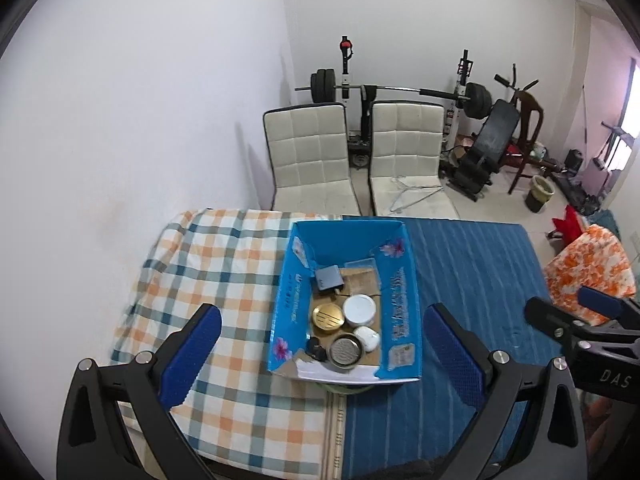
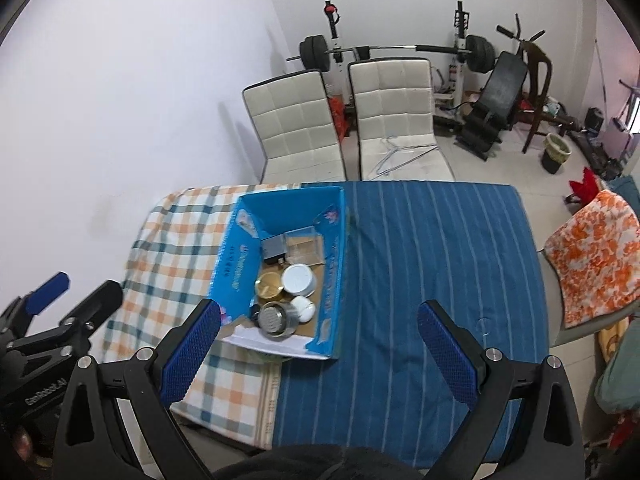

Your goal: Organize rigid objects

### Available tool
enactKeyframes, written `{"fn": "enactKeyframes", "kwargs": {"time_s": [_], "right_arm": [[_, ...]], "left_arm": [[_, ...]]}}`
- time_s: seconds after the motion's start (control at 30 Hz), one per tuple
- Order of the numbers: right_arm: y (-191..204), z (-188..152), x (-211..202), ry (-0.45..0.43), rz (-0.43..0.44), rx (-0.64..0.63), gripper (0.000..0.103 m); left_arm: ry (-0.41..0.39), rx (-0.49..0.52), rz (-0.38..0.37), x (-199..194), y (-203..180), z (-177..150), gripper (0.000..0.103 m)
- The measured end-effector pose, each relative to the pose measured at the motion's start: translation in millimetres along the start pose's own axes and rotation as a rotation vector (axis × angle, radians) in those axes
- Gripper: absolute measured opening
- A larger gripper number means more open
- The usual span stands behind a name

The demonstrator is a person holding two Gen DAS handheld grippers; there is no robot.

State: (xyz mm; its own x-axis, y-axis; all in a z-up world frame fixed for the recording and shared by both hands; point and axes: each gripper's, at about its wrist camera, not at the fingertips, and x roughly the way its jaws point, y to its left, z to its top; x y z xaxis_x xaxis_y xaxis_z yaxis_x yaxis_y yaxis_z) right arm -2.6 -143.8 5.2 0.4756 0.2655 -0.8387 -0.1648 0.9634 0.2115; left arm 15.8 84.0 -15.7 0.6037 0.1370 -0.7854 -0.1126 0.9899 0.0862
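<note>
An open blue cardboard box point(image 1: 400, 292) point(image 2: 332, 280) sits on the table. Inside lie a gold round tin point(image 1: 328, 317) point(image 2: 269, 284), a white round tin point(image 1: 360, 309) point(image 2: 298, 279), a white earbud case point(image 1: 367, 337) point(image 2: 303, 307), a metal strainer cup point(image 1: 345, 351) point(image 2: 274, 319), a dark blue-grey small box point(image 1: 329, 278) point(image 2: 273, 247), a clear plastic box point(image 2: 304, 245) and a small black item point(image 1: 315, 349). My left gripper point(image 1: 322, 356) is open and empty, held above the box's near end. My right gripper point(image 2: 320, 354) is open and empty, above the blue cloth just right of the box.
The table carries a checked cloth point(image 1: 208, 264) on the left and a blue striped cloth point(image 1: 480, 280) on the right. Two white chairs point(image 1: 312, 160) stand behind it, one with wire hangers point(image 1: 408, 196). Gym gear point(image 1: 480, 100) lines the back wall. An orange-patterned chair point(image 2: 592, 256) stands right.
</note>
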Motion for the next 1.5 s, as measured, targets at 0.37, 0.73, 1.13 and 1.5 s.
{"fn": "enactKeyframes", "kwargs": {"time_s": [0.37, 0.73, 1.13, 1.5], "right_arm": [[-7.3, 3.0, 19.6, -0.009, -0.052, 0.014, 0.101], [-5.6, 6.8, 13.2, -0.032, -0.045, 0.018, 0.101], [-4.6, 9.4, 10.0, -0.03, -0.052, 0.03, 0.101], [-3.0, 4.5, 8.4, -0.031, -0.047, 0.036, 0.101]], "left_arm": [[-0.014, 0.006, -0.001, 7.1, 1.8, 4.1, 0.103], [-0.033, 0.011, -0.003, 2.2, -0.9, 9.7, 0.103], [-0.016, 0.011, -0.009, 0.2, -3.7, 8.0, 0.103], [-0.01, 0.013, -0.007, 1.3, -2.5, 4.8, 0.103]]}}
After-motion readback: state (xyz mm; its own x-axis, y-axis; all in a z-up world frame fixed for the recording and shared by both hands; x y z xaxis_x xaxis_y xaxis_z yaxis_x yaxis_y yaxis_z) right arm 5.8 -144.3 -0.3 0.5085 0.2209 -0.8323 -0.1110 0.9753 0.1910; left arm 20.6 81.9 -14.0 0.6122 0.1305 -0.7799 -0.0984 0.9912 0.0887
